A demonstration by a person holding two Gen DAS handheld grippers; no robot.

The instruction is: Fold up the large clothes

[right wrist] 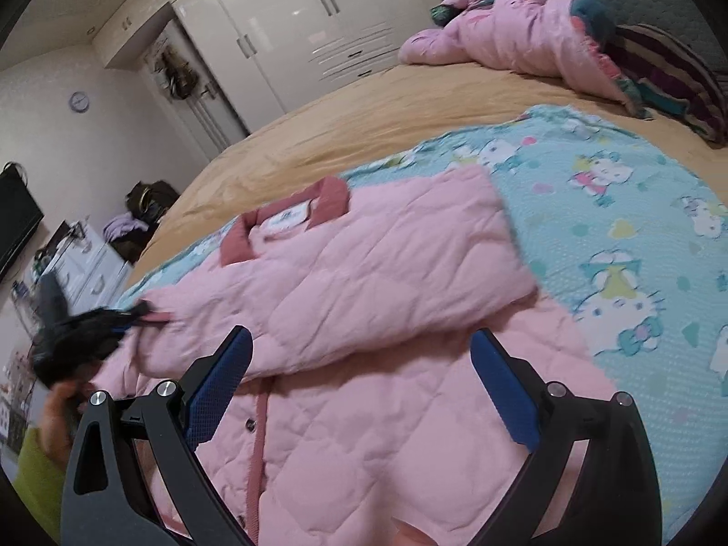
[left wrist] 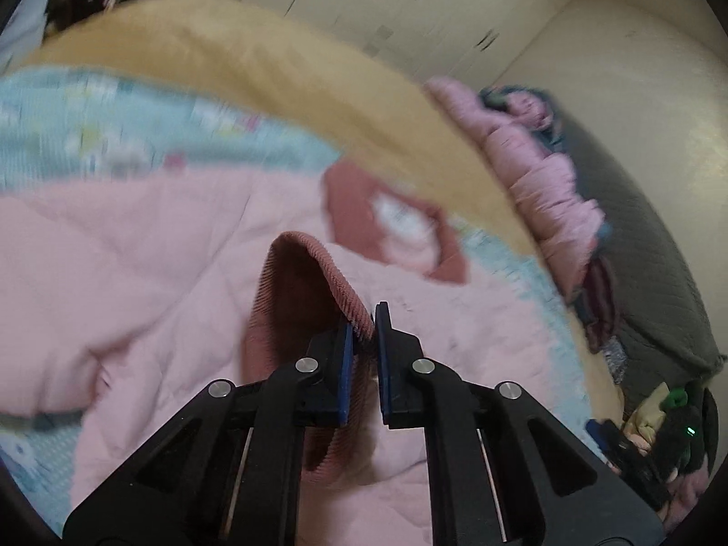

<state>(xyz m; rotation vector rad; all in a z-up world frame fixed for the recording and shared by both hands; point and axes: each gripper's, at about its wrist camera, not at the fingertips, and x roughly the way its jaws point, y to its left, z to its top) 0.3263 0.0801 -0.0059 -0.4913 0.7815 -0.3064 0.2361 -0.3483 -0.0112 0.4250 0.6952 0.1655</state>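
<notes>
Pink quilted jacket [right wrist: 364, 273] lies spread on a blue cartoon-print blanket [right wrist: 614, 236], which covers the near part of a bed with a tan sheet [right wrist: 364, 109]. Dark-pink collar [right wrist: 291, 218] points to the far side; one sleeve is folded across the body. Button placket runs down the near front.

Left gripper [left wrist: 364, 332]: jaws clenched on the ribbed dark-pink cuff [left wrist: 314, 268] of the jacket's sleeve; the cuff arches up out of the pads. Left view is motion-blurred; the collar and its white label [left wrist: 400, 223] are just beyond the cuff.

Right gripper [right wrist: 359, 364]: jaws spread wide, nothing between the pads; it hangs over the jacket's near front, just short of the folded sleeve.

Right view only: the left gripper appears at the left edge, blurred, at the sleeve end, with a hand [right wrist: 59, 409] and a green sleeve [right wrist: 36, 477] below it. It also shows a white wardrobe [right wrist: 291, 32], a wall clock [right wrist: 79, 101], a dark screen [right wrist: 16, 218] and a white dresser [right wrist: 95, 268] at far left.

Left view only: the right gripper shows small and dark at the lower right edge.

Both views: a crumpled pink padded garment [right wrist: 514, 36] at the far right of the bed, against a dark grey headboard [left wrist: 637, 245]. Well apart from the jacket; nothing lies on the jacket.
</notes>
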